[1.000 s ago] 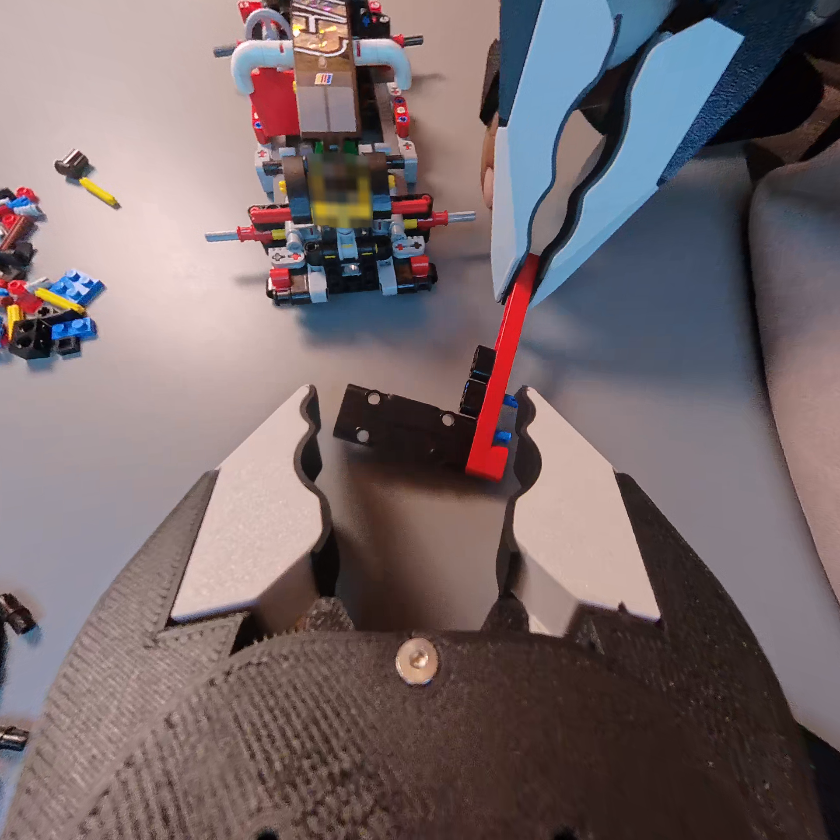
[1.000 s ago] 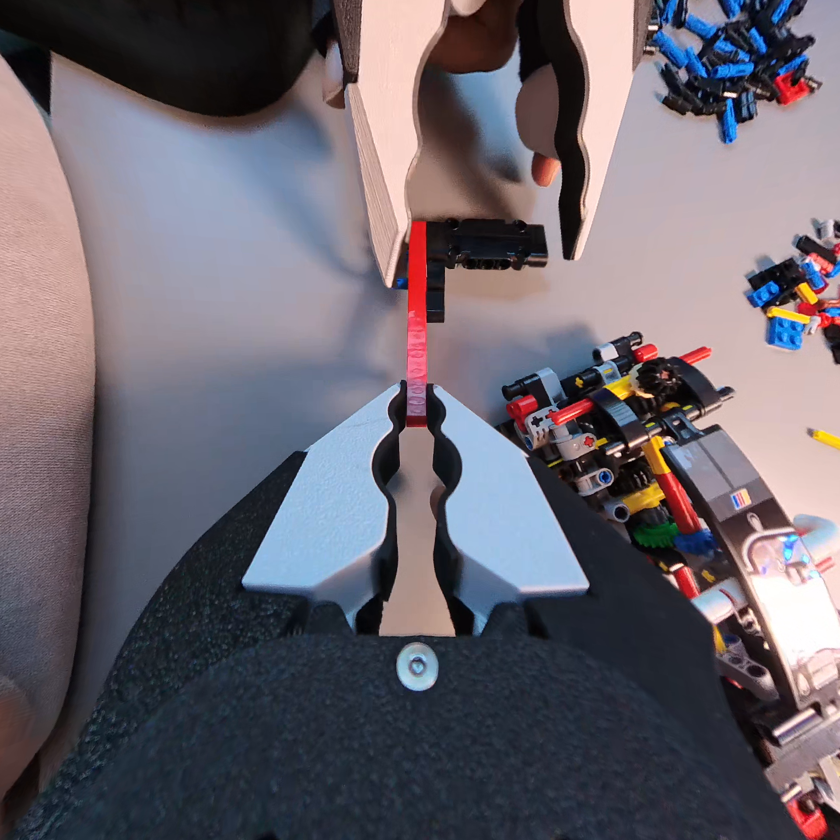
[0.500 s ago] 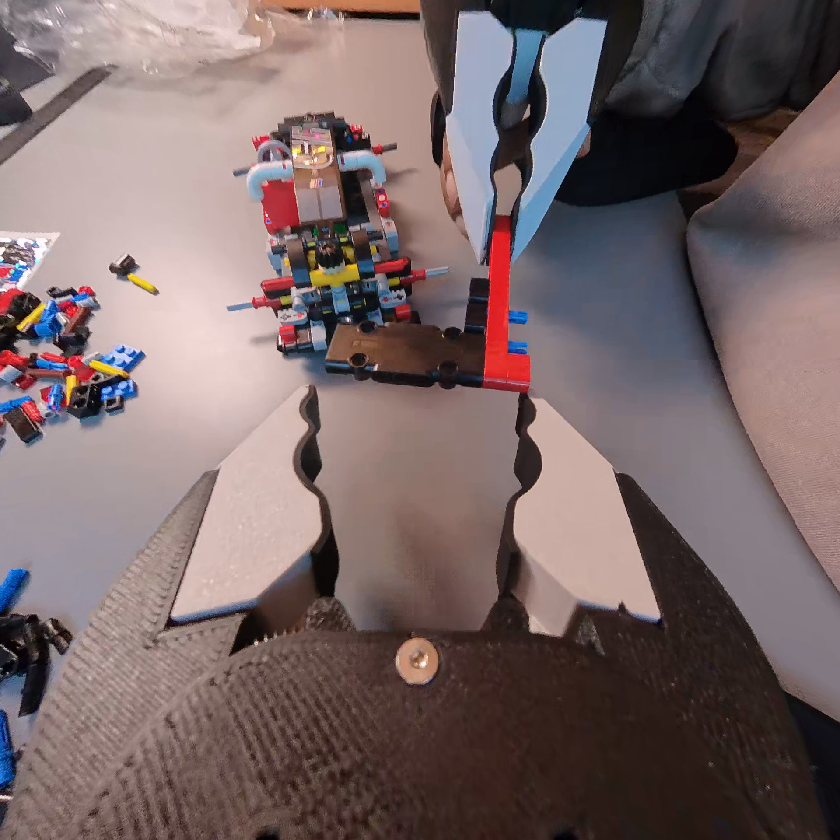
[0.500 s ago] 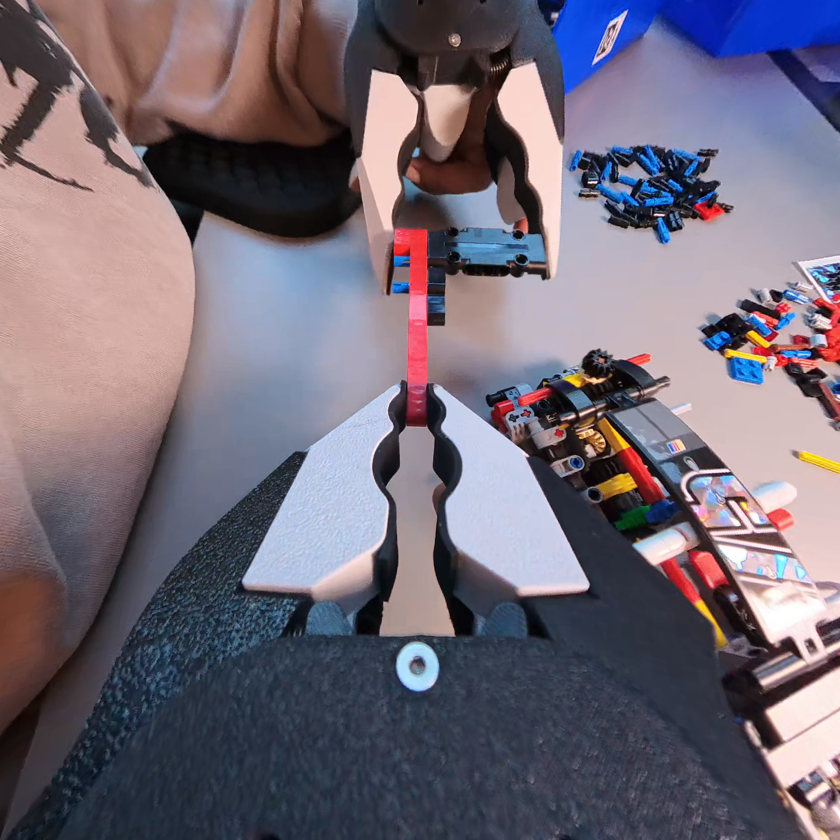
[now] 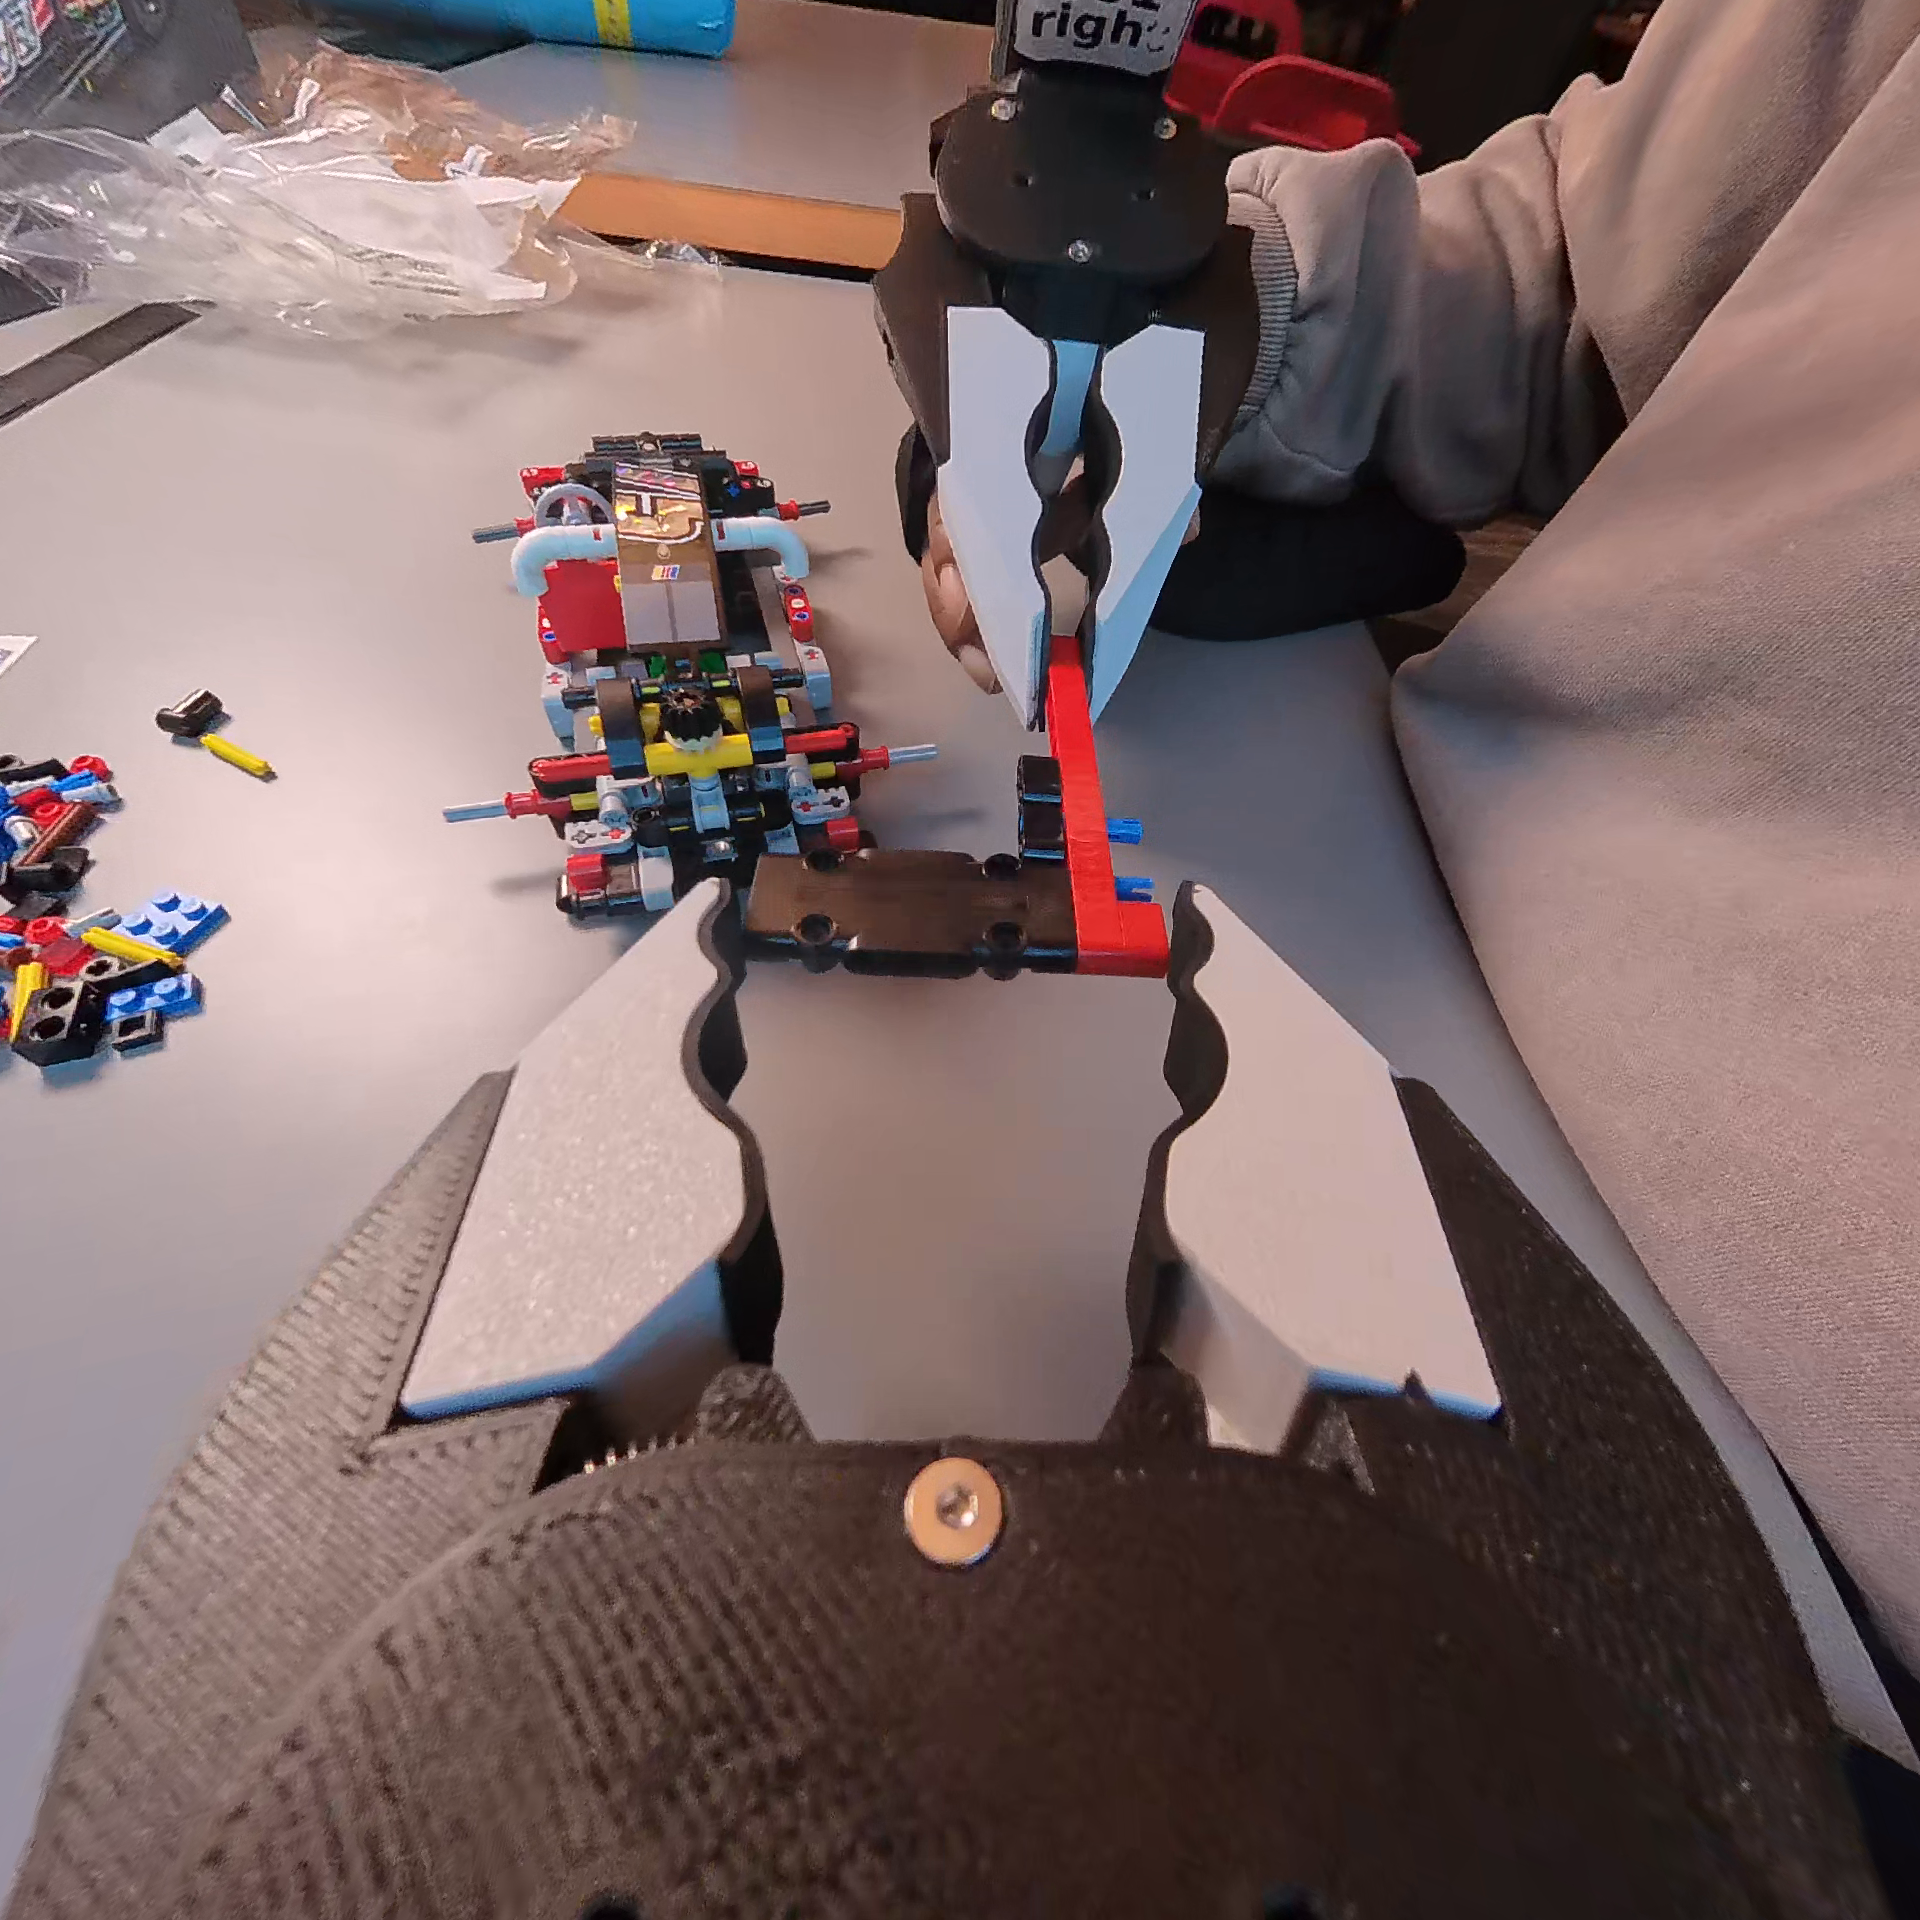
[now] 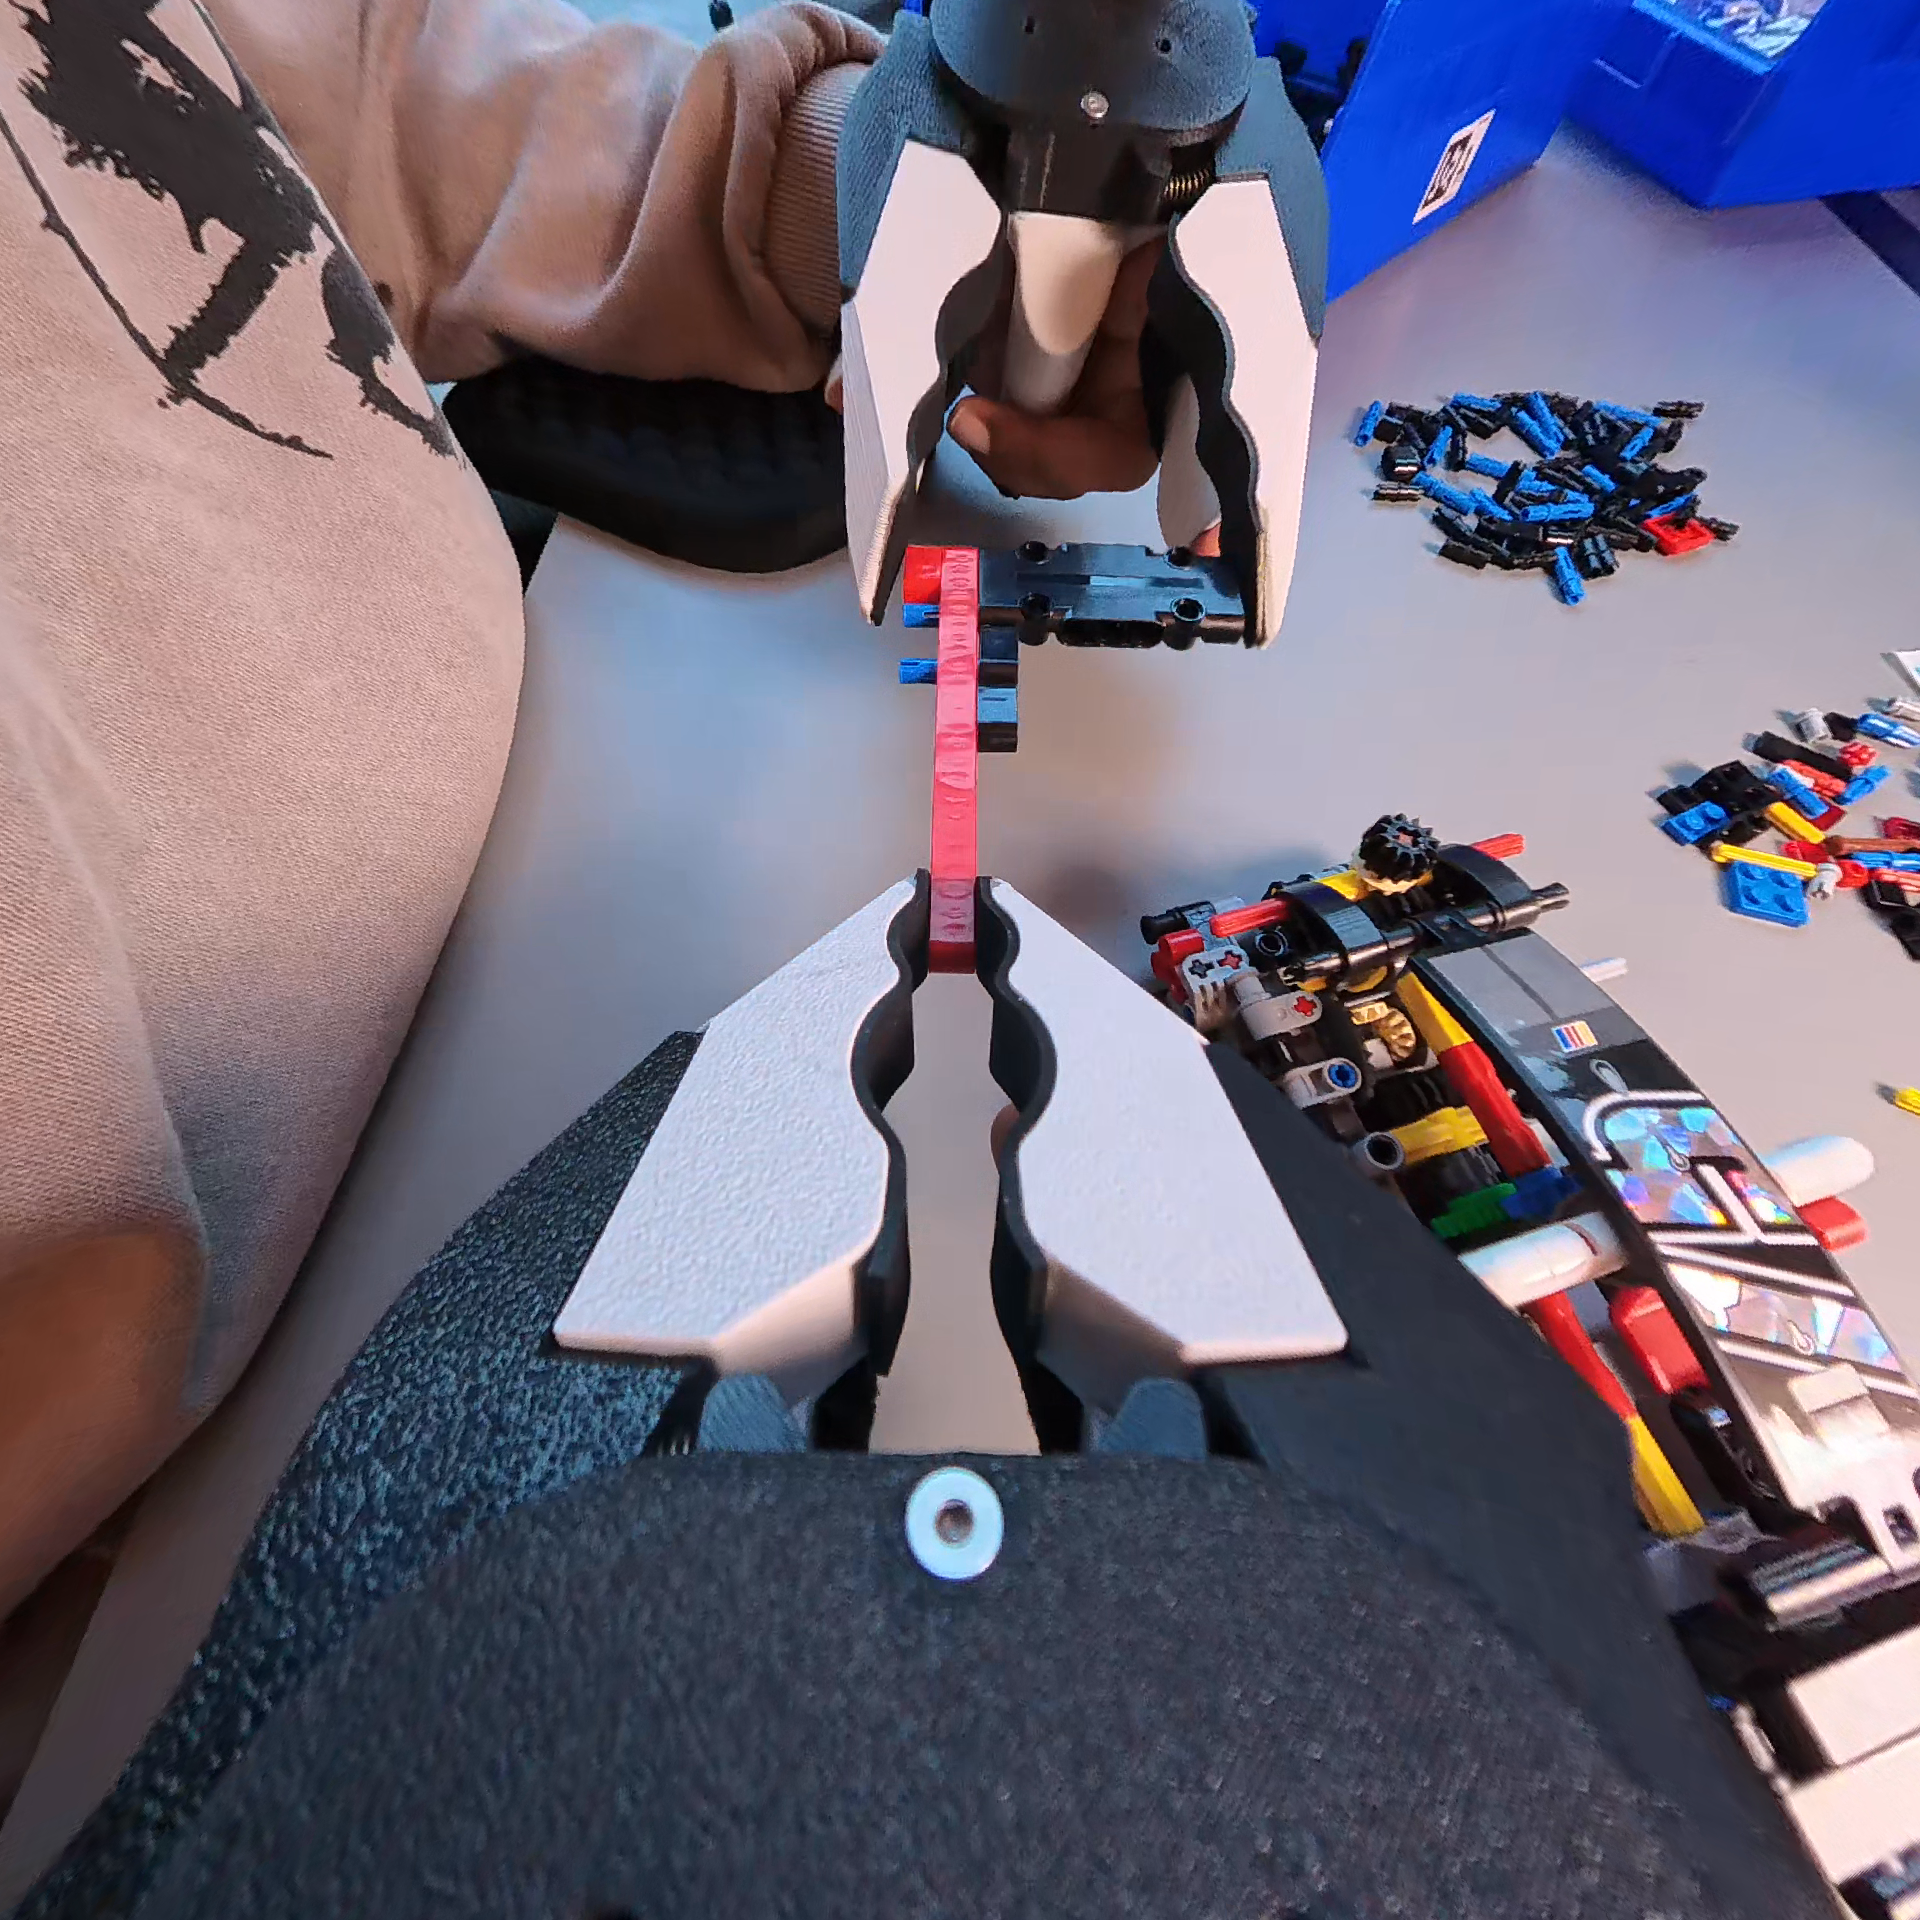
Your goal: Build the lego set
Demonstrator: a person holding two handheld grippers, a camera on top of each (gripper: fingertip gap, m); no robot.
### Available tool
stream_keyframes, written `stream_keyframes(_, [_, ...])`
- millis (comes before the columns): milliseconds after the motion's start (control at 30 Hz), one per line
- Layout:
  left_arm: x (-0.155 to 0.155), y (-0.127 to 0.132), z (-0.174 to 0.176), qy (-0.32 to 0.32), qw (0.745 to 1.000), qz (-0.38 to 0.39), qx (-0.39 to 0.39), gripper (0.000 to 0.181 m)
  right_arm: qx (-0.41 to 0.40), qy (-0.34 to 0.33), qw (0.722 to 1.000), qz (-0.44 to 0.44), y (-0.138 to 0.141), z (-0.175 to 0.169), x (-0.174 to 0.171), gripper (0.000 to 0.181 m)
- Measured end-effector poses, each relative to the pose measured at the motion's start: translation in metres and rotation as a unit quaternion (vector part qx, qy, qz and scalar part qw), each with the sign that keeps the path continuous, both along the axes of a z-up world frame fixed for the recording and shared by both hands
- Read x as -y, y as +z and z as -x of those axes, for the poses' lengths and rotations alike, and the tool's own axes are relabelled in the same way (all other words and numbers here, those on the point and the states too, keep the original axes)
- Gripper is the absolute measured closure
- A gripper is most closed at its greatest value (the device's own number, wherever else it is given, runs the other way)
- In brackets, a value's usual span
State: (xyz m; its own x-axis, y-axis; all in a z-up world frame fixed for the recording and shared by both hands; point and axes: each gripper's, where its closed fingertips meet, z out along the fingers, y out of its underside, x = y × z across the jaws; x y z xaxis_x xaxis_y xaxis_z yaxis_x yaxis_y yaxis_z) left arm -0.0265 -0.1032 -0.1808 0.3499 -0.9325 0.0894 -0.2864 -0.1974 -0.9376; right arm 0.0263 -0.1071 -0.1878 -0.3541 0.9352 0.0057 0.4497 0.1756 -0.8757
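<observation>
So the right gripper (image 6: 951, 914) is pinched on the red beam's (image 6: 956, 769) thin end, a light, stiff but twisty sub-assembly. Left gripper (image 5: 951, 935) gapes around the black panel (image 5: 904, 914), the sturdier hold I'd say.

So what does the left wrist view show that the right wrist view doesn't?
Only the left wrist view shows the crumpled plastic bags and the whole car model end to end. Only the right wrist view shows the blue bins and a pile of blue and black pins. Both show the right gripper shut on the red beam, and the open left gripper around the black block joined to it.
</observation>
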Motion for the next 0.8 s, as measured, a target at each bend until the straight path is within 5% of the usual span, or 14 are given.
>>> stream_keyframes(400, [-0.015, 0.016, -0.005, 0.049, 0.998, -0.041, 0.019, 0.101, -0.012, -0.023, 1.000, -0.014, 0.009, -0.006, -0.023, 0.174])
stream_keyframes(800, [-0.026, 0.004, -0.007, 0.074, 0.996, -0.049, -0.018, 0.101, -0.012, -0.049, 0.998, -0.027, 0.003, -0.011, -0.039, 0.172])
